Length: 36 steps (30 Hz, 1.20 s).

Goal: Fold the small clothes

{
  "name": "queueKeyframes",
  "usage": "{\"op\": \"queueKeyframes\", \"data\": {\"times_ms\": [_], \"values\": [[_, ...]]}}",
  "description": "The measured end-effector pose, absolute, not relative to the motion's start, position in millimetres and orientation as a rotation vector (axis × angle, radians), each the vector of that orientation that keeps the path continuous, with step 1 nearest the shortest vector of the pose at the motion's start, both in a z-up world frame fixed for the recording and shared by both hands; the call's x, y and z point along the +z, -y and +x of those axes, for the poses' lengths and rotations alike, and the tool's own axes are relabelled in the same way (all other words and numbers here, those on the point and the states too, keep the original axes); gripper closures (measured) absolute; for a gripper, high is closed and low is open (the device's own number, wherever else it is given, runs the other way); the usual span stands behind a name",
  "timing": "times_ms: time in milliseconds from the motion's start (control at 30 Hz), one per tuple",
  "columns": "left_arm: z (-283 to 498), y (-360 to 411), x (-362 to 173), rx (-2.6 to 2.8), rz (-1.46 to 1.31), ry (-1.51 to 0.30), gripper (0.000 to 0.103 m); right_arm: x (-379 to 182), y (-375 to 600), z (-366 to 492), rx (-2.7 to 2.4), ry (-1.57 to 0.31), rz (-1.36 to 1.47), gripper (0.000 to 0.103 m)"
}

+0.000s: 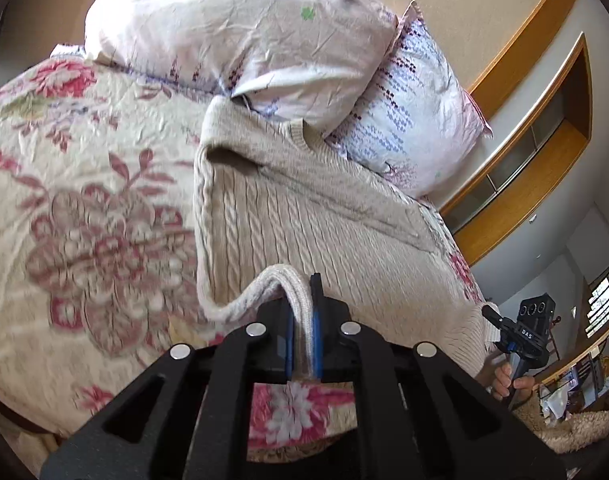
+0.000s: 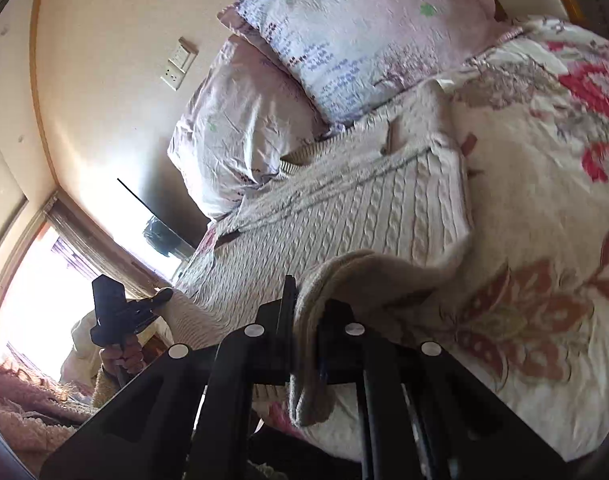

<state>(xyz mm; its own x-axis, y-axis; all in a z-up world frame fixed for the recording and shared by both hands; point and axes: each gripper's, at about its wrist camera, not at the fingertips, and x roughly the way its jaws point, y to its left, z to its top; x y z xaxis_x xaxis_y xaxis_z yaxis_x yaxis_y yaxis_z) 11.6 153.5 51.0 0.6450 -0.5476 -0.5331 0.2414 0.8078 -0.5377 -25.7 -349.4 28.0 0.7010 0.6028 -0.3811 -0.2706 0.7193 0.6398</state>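
Observation:
A cream cable-knit sweater (image 1: 304, 216) lies spread on the floral bedspread (image 1: 84, 200), its neck toward the pillows. It also shows in the right wrist view (image 2: 344, 216). My left gripper (image 1: 302, 312) is shut on the sweater's ribbed bottom hem at one corner. My right gripper (image 2: 304, 320) is shut on the hem at the other corner, with cloth draped between its fingers. Each gripper shows in the other's view, the right one (image 1: 500, 324) and the left one (image 2: 144, 304), both at the sweater's bottom edge.
Two pale patterned pillows (image 1: 244, 40) (image 1: 416, 120) are stacked at the head of the bed. A wooden shelf (image 1: 536, 140) lines the wall. A bright window (image 2: 36, 280) and a wall socket (image 2: 180, 64) are on the other side. A fluffy rug (image 1: 564, 424) lies below.

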Motion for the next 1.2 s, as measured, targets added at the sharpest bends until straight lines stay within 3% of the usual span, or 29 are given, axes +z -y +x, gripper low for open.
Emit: {"op": "queueKeyframes", "data": {"times_ms": [367,533,733,1067,1133,1200], "values": [[148.3,-144.8,112.2,-0.346,-0.392,-0.565,0.097,104.1,355.2,84.4,0.336,-0.374,0.446,0.095],[219.2,-135.4,88.9,-0.289,-0.425,-0.632,0.097,78.8,356.4,150.7,0.265,-0.441,0.507,0.095],[272.6,-141.4,36.6,-0.254,-0.566,-0.788,0.097,14.7,378.4,209.6,0.126,-0.655,0.715,0.095],[298.0,-149.9,11.5,-0.235,-0.721,-0.830,0.097,-4.8,400.8,232.0,0.093,-0.678,0.944,0.094],[302.2,-149.3,5.5,-0.227,-0.747,-0.844,0.096,-9.8,402.7,238.3,0.081,-0.699,0.992,0.091],[302.2,-149.9,3.3,-0.224,-0.769,-0.840,0.094,-7.7,402.2,241.4,0.092,-0.688,1.014,0.076]]}}
